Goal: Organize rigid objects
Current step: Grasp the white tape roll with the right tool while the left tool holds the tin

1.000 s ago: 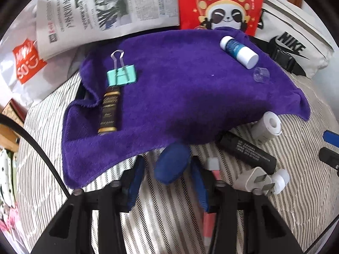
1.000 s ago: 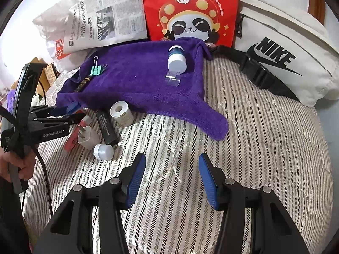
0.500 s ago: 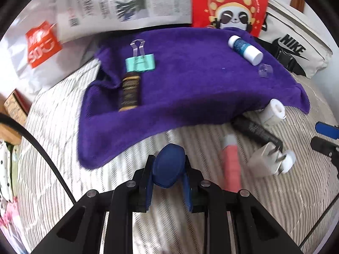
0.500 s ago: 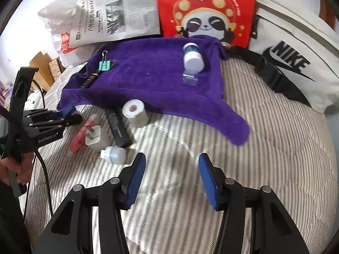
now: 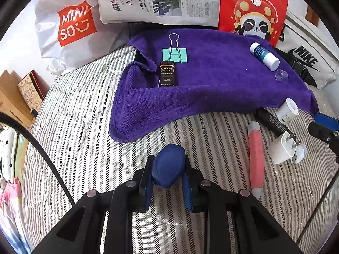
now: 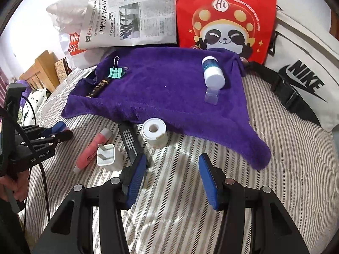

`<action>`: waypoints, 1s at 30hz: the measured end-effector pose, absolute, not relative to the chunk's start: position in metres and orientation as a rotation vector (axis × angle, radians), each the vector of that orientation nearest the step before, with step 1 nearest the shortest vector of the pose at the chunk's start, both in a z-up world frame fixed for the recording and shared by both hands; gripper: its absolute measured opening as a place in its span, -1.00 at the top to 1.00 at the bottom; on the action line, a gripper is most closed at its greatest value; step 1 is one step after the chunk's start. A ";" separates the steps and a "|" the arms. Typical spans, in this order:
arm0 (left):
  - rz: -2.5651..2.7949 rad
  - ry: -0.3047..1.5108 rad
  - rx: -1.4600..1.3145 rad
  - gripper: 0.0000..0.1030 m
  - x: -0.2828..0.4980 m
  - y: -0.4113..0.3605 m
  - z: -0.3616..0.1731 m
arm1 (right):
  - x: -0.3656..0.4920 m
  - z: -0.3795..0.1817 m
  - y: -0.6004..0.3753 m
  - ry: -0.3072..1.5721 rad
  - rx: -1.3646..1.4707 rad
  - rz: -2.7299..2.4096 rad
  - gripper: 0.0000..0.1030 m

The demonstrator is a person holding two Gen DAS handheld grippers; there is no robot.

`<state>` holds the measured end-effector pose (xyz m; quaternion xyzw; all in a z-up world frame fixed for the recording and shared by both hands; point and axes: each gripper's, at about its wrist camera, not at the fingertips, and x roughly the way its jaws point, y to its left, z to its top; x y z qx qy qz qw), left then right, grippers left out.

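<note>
Striped bedspread (image 6: 264, 169) under purple towel (image 6: 169, 97), pink tube (image 6: 93, 148), white plug (image 6: 107, 154), tape roll (image 6: 154, 132).

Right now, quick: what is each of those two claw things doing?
Left gripper: shut on a blue oval object.
Right gripper: open, holding nothing.

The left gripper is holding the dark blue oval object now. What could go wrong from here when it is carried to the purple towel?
1. The left gripper pinches the rounded blue object only at its sides, so it may slip or twist out.
2. The purple towel lies rumpled, with a folded near edge; the object may roll off onto the striped bedding.
3. The open right gripper sits close to the white tape roll and black tube and could knock them.
</note>
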<state>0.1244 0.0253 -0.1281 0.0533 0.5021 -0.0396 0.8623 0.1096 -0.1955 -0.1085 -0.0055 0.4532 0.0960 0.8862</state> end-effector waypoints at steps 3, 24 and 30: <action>-0.099 1.044 0.098 0.55 0.123 0.029 -0.128 | 0.112 -0.109 -0.191 0.919 -0.015 0.199 0.02; -0.100 1.027 0.077 0.55 0.117 0.033 -0.128 | 0.147 -0.135 -0.163 0.927 -0.102 0.221 0.45; -0.104 1.026 0.063 0.55 0.116 0.034 -0.127 | 0.127 -0.125 -0.173 0.917 -0.127 0.203 0.45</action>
